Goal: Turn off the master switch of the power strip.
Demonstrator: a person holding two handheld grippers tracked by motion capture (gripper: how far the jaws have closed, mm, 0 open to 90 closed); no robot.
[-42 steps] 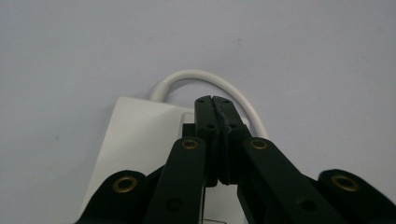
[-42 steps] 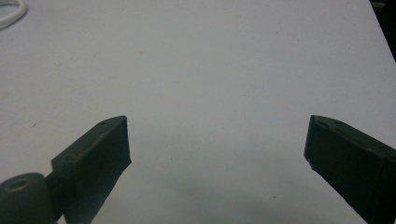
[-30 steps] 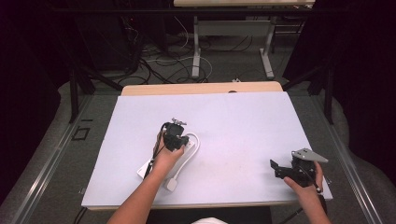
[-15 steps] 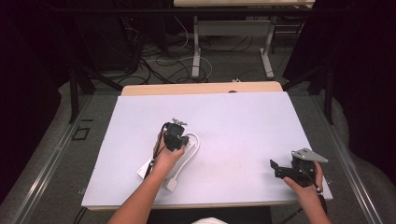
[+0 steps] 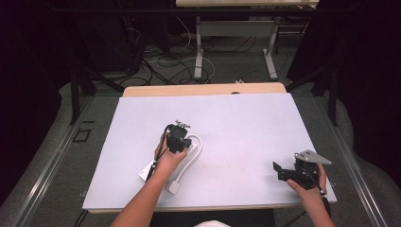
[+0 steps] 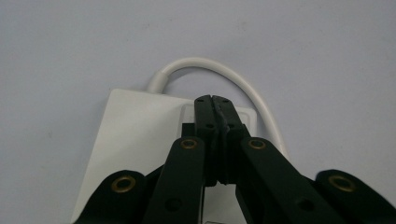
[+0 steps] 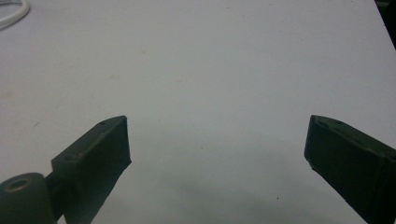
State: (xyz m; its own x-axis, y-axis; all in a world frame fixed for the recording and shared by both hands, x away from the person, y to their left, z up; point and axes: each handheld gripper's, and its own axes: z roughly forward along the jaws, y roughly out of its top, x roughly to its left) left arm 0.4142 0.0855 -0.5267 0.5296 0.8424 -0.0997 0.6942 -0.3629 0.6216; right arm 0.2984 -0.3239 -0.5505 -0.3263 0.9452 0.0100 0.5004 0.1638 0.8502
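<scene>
A white power strip (image 6: 135,135) lies flat on the pale mat, and its white cable (image 6: 219,70) loops away from its far end. In the high view the power strip (image 5: 147,171) sits left of centre with the cable (image 5: 199,147) curling round to a white plug (image 5: 174,186). My left gripper (image 6: 213,99) is shut and points down, its tips resting over the strip's far end; nothing shows between the jaws. My right gripper (image 7: 217,140) is open and empty, low over bare mat near the front right corner (image 5: 280,169).
The pale mat (image 5: 246,127) covers a wooden table whose far edge (image 5: 203,90) shows. Dark floor with cables and table legs (image 5: 198,56) lies beyond. A bit of the cable loop (image 7: 11,11) shows at the top left of the right gripper view.
</scene>
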